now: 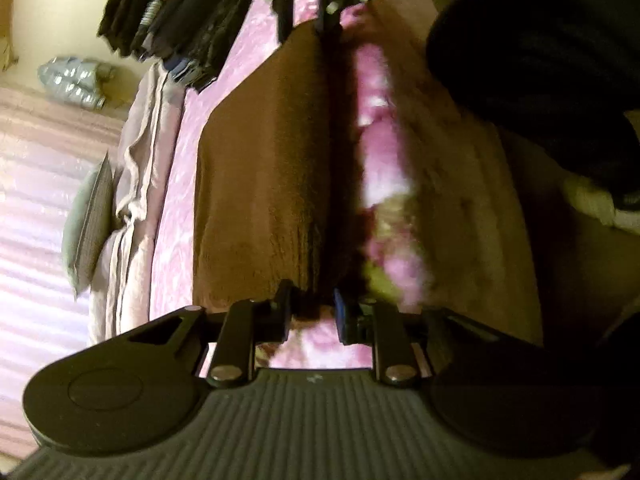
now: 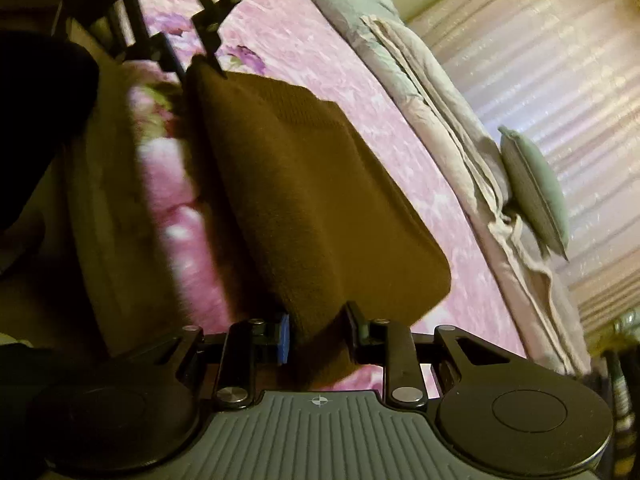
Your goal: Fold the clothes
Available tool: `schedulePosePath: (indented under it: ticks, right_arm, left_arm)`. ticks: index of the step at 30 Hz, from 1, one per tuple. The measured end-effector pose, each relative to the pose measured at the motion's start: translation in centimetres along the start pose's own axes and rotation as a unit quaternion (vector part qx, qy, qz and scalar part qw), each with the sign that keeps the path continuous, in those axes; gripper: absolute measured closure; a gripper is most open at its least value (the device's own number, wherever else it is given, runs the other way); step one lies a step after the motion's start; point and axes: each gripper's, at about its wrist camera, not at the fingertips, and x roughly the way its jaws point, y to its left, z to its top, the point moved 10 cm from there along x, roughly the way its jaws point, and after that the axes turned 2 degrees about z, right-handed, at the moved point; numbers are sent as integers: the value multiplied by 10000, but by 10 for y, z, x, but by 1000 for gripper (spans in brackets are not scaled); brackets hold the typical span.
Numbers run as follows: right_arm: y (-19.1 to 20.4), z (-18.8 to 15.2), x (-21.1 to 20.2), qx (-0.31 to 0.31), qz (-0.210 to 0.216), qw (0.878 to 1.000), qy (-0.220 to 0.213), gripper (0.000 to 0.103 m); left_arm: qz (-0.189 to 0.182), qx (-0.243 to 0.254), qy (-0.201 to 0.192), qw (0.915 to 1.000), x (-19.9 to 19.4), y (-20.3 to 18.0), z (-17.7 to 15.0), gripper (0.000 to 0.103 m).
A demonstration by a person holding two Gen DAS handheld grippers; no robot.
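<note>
While holding the brown knit [image 2: 312, 184] stretched above the pink bedspread [image 2: 320, 60], well short of the pale bedding [image 2: 440, 120] along the far edge: gripping one end with the left claw [image 1: 314, 312], closed on the cloth; gripping the other end with the right claw [image 2: 316, 332], closed on a thick bunch of folded cloth. Hanging doubled over, lower half draping toward the person's side.

Likely troubles from here:

- Losing an end. Pinching only at the very edge on the left, so liable to slip under any sharp tug or swing.
- Laying down crooked. Lowering one end sooner than the other, or letting the span go slack, and so creasing the fold or leaving the layers offset.
- Catching the bedspread. Dipping too low while sweeping across, and so dragging or pinching the pink cover along with the knit.
- Brushing the dark clothes pile [image 1: 180, 8] at the far end if carried too far that way.
</note>
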Motion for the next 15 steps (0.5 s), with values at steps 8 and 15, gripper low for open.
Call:
schedulePosePath:
  ticks: [8, 15]
  right_arm:
    - [-24, 5, -48, 761, -253, 9961, -360, 40]
    - [-90, 21, -28, 2508, 12, 9659, -646, 40]
  left_arm:
    - [69, -1089, 65, 9940, -35, 40, -19, 72]
    - [221, -2544, 300, 9664, -14, 114, -33, 73]
